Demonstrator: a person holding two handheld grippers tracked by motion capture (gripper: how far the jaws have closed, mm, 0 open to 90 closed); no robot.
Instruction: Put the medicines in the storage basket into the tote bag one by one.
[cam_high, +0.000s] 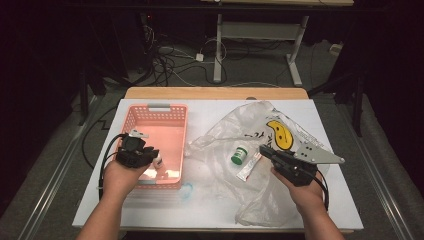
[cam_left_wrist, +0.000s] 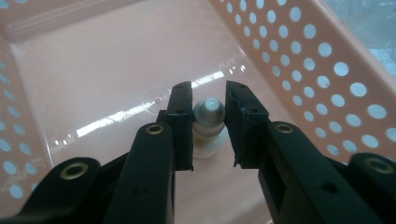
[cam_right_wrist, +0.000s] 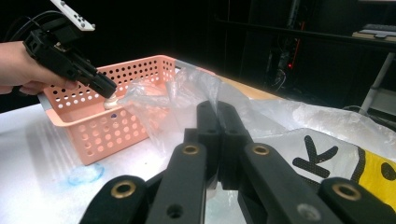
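Two tools at work: one lowering a small bottle into the basket, one pinching the bag.

Left tool (cam_left_wrist: 208, 128) has its jaws slightly apart around the small white bottle with a grey rounded cap (cam_left_wrist: 208, 122), just above the floor of the pink perforated plastic basket (cam_high: 172, 131); ease wider only once the bottle stands, then lift straight up. Right tool (cam_right_wrist: 218, 140), jaws together on the clear plastic bag with a yellow smiley (cam_high: 285, 131) beside the basket, should hold steady.
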